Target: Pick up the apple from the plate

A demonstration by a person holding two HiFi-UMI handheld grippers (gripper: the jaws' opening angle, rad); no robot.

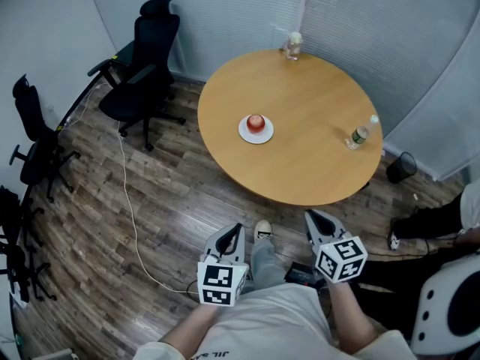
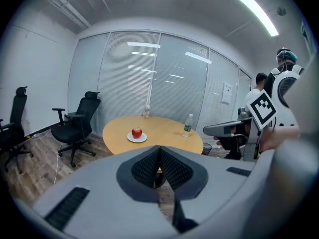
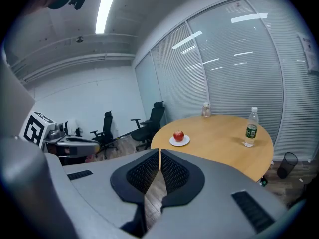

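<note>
Left hand-held gripper (image 1: pixel 234 232) and right hand-held gripper (image 1: pixel 315 220): both clenched, empty. Apple (image 1: pixel 256 121) on plate (image 1: pixel 244 132), mid-worktop (image 1: pixel 307 148), well ahead of both. Advice: step closer, spread jaws before reach, straddle apple at widest part, spare plate.

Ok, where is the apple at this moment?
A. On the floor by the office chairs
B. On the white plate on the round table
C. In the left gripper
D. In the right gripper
B: the apple sits on the white plate on the round table, while the left gripper and the right gripper are empty and short of the table's edge.
</note>
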